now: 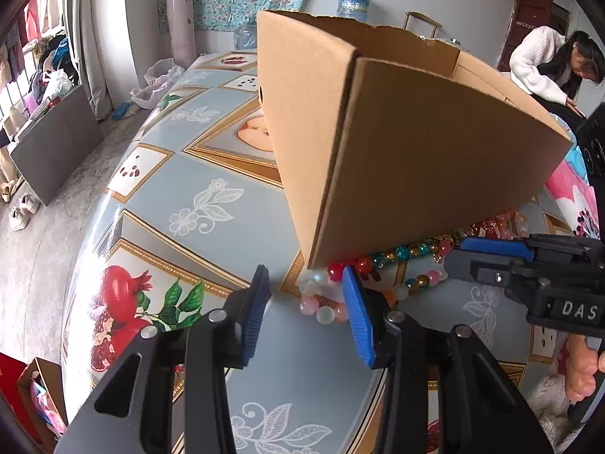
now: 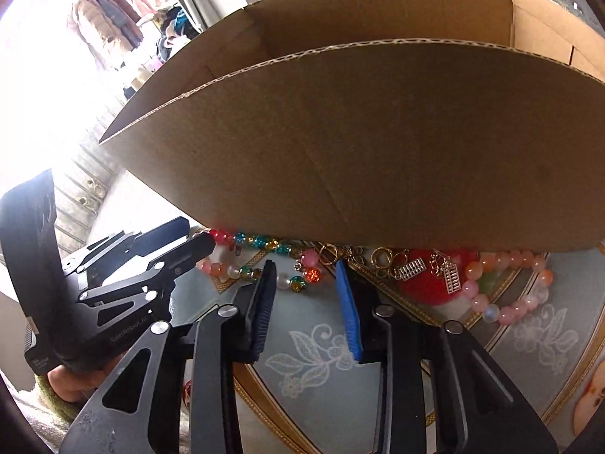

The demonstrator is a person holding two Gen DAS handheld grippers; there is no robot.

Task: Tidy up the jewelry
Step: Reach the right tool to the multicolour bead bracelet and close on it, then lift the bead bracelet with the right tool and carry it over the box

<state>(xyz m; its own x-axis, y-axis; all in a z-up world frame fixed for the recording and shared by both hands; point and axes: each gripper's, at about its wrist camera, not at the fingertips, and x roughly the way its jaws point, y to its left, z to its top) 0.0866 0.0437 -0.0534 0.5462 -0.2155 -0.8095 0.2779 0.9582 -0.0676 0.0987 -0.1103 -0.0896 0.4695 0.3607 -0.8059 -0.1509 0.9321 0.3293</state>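
Observation:
An open cardboard box [image 1: 397, 132] stands on the patterned table; it fills the right wrist view [image 2: 340, 132] too. Bead bracelets lie along its near base: a pale pink and white one [image 1: 321, 306], a multicoloured one [image 1: 408, 253] [image 2: 264, 244], a pink one [image 2: 506, 291], and gold charm pieces [image 2: 408, 265]. My left gripper [image 1: 306, 280] is open, its blue pads just short of the pale bracelet. My right gripper [image 2: 304, 268] is open, fingertips beside the multicoloured beads; it also shows from the side in the left wrist view [image 1: 491, 249].
The table [image 1: 211, 174] has a blue floral cloth with pomegranate prints. A person in white [image 1: 548, 64] sits behind the box at the far right. Water bottles [image 1: 353, 3] and a hanging cloth stand at the back. Floor and shoes lie to the left.

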